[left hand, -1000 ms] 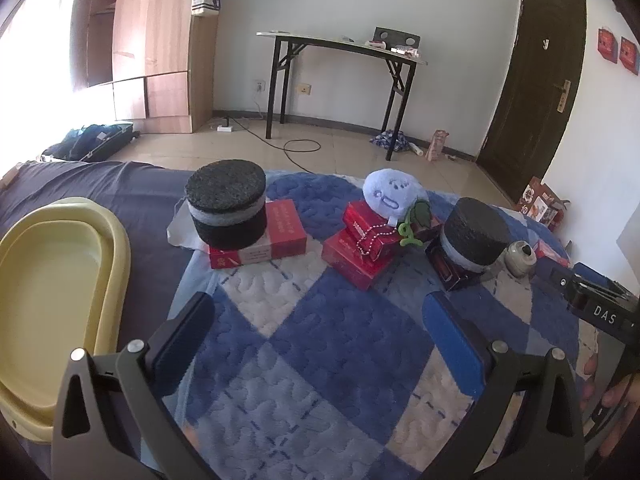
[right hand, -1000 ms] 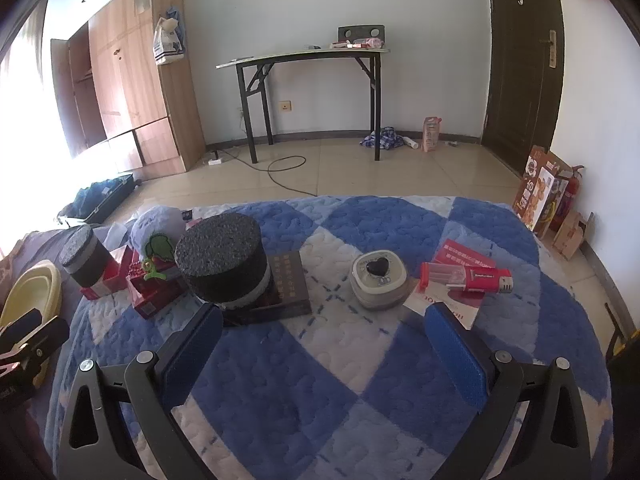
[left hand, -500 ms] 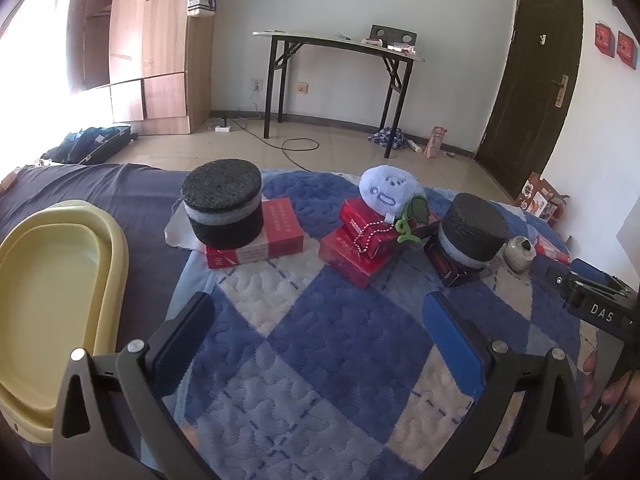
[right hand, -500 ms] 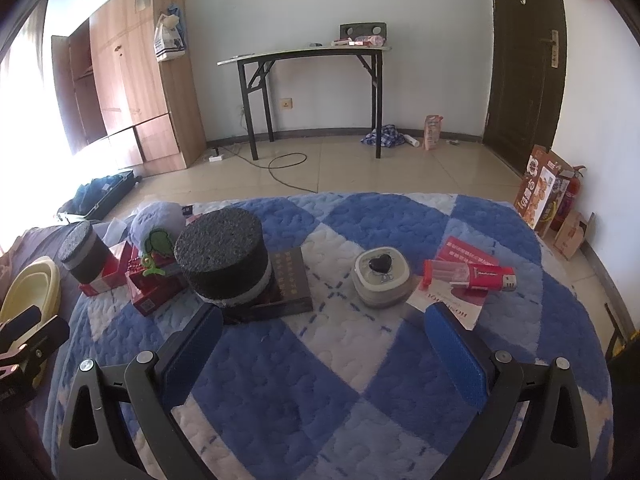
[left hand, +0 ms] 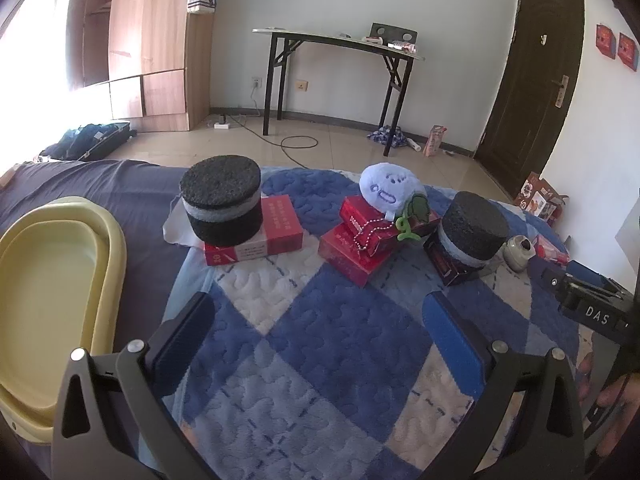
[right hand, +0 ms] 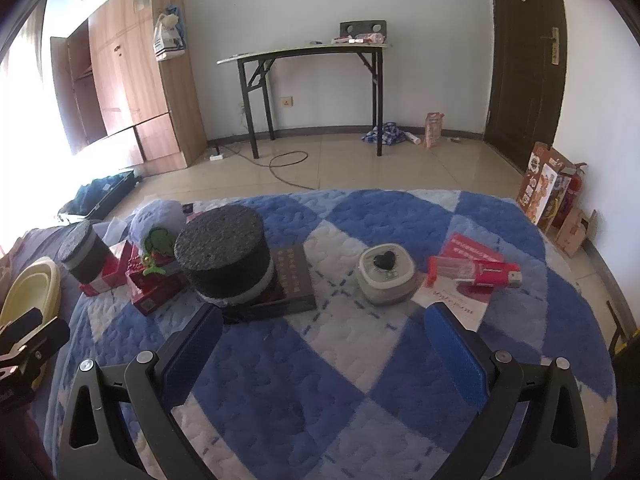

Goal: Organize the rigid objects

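Basin: yellow oval plastic basin (left hand: 60,280) sits at your far left, off the quilt; stiff and empty, the likely drop spot.
Left gripper (left hand: 316,332): you hold its fingers wide apart over the blue-and-white quilted blanket (left hand: 328,344), gripping nothing.
Foam cylinder: black foam cylinder with a grey band (left hand: 221,204) rests on a flat red box (left hand: 276,232). Probably light and slightly squashy, with a grippy surface; take it across the side wall, gently.
Red boxes: two stacked red cartons (left hand: 360,236) carry a pale blue plush toy (left hand: 390,190); stiff cardboard, so pinch the short edges once the soft toy is off.
Right gripper (right hand: 324,340): fingers equally spread, empty, near the second black foam cylinder (right hand: 228,256).
Round case: small grey-white round case with a black heart (right hand: 386,272) looks hard and smooth; grip it low on the sides.
Red tube: red-and-clear plastic tube (right hand: 474,271) lies on a leaflet; it may roll, so clamp it mid-length.
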Motion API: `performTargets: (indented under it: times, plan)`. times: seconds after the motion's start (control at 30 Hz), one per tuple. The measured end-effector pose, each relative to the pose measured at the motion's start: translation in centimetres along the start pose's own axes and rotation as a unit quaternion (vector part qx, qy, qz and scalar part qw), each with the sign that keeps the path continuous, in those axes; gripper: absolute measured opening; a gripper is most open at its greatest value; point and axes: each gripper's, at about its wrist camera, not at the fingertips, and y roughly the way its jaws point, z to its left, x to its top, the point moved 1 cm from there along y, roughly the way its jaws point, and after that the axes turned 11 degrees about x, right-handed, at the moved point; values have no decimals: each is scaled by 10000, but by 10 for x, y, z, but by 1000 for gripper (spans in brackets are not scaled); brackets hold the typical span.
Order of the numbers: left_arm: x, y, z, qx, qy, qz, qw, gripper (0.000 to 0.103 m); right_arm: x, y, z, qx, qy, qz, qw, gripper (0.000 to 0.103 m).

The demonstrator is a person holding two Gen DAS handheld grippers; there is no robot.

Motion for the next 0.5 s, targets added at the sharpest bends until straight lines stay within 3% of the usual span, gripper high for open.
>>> performTargets:
  times: [0.5]
  plan:
    - [0, -1, -1, -9, 18, 7, 10000, 103, -1, 4, -2, 2, 47, 52, 10000, 103]
